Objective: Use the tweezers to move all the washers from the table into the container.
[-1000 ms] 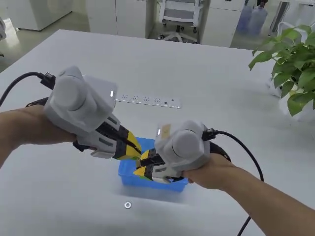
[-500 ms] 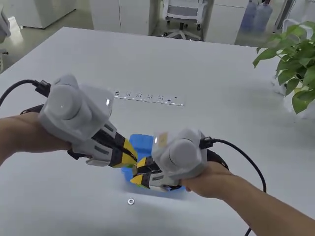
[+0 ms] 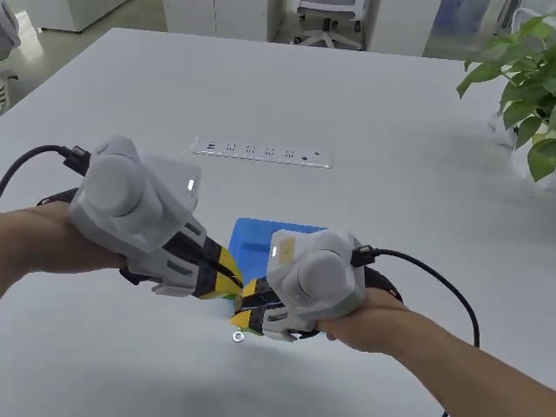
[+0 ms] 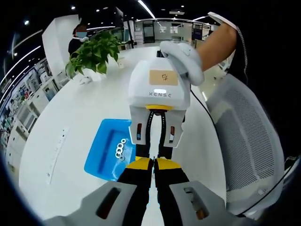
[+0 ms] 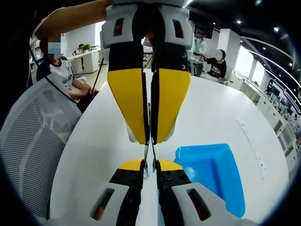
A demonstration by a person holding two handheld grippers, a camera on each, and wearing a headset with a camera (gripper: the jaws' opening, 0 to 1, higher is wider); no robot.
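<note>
Here, on the left of the head view, the left gripper [image 3: 233,280] is clamping its yellow jaws on the tweezers [image 5: 149,153]. These are running straight into the right gripper [image 3: 246,318], whose jaws are pinching the same thin metal legs. One loose washer [image 3: 238,336] is lying on the table [image 3: 391,156] just beside the right gripper's tips (the tweezer points are too small to see there). Further right, the blue container [image 3: 261,239] is holding several washers [image 4: 120,149]. The right gripper's housing is showing lettering [image 4: 160,94] reading roughly XENSE, under an illegible tan sticker [image 4: 163,77].
</note>
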